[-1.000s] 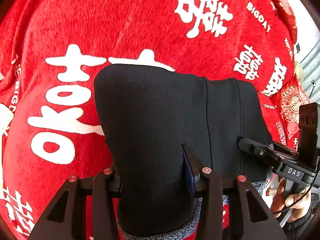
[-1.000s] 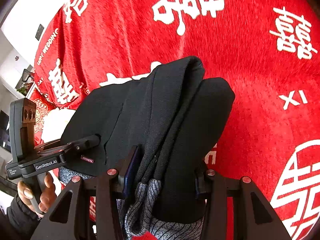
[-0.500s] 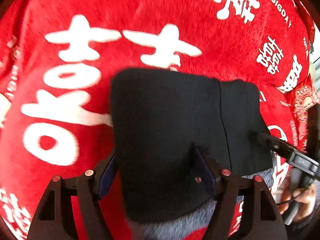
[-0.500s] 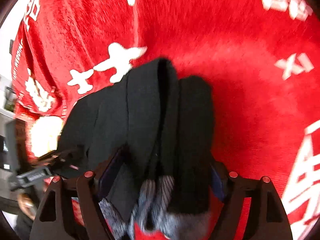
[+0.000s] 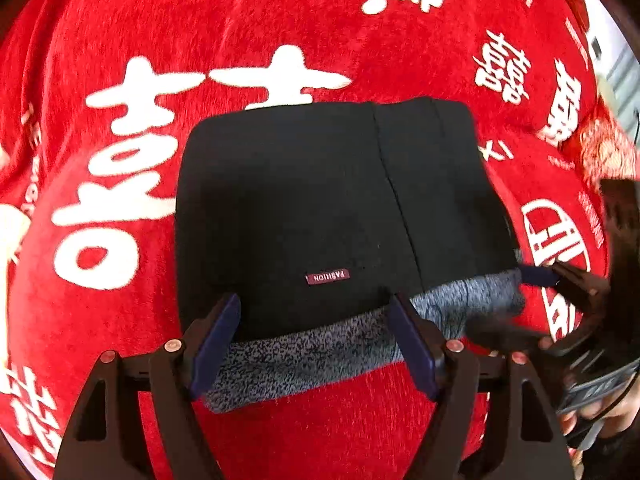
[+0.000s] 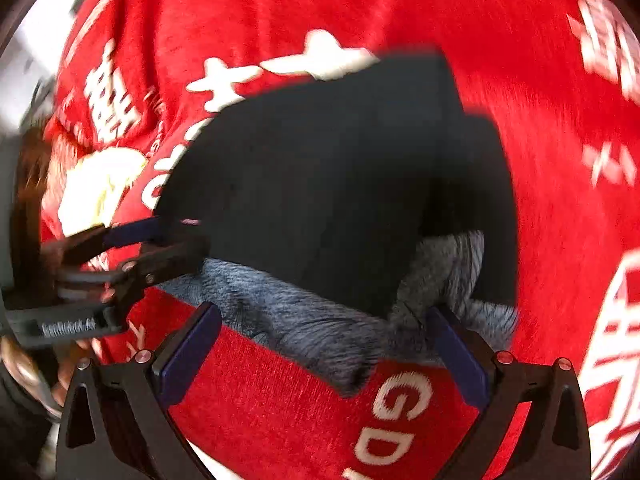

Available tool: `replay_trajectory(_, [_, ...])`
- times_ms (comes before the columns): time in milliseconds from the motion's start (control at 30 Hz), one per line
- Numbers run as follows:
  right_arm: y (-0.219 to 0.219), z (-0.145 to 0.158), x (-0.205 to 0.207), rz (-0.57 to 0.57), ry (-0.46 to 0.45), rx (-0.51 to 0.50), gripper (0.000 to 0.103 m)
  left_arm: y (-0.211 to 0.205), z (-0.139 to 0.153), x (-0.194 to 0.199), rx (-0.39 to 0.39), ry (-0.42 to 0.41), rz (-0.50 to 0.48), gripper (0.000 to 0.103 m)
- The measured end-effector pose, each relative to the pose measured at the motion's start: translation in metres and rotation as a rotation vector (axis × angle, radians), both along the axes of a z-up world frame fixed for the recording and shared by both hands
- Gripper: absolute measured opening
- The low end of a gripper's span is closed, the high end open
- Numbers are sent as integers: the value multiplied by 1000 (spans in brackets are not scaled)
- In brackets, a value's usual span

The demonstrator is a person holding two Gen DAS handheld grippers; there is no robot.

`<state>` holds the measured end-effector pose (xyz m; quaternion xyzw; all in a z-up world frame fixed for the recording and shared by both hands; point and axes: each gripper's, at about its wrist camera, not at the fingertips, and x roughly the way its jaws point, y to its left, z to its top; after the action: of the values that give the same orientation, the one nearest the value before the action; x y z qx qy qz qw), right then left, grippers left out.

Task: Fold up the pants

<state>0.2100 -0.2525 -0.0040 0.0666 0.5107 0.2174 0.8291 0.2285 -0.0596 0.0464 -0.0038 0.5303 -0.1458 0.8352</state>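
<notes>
Left wrist view: folded black pants (image 5: pixel 320 200) lay squarely on the red blanket (image 5: pixel 240 20), grey waistband toward me; my left gripper (image 5: pixel 316 324) stood spread, my right gripper (image 6: pixel 324 336) was opening.

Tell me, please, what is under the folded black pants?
Under the black pants a grey fleecy layer sticks out at the near edge, on the red blanket. Anything deeper under the fold is covered.
</notes>
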Motion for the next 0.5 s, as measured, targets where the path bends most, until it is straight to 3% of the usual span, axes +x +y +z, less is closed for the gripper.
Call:
replay_trajectory(100, [-2,25,-19,-27,-77,-21,103,4,16,-10,-16,-16,6,79])
replay_trajectory(167, [4,48,-40,-39,-166,-102,103,7,25,-19,4,-45,29,79])
replay_trajectory(267, [9,66,-58,-79,-230,-218,103,8,31,-29,30,-58,68,79])
replay_trajectory(500, [12,58,-65,-125,-197,-292,103,7,38,-49,61,-82,107,79])
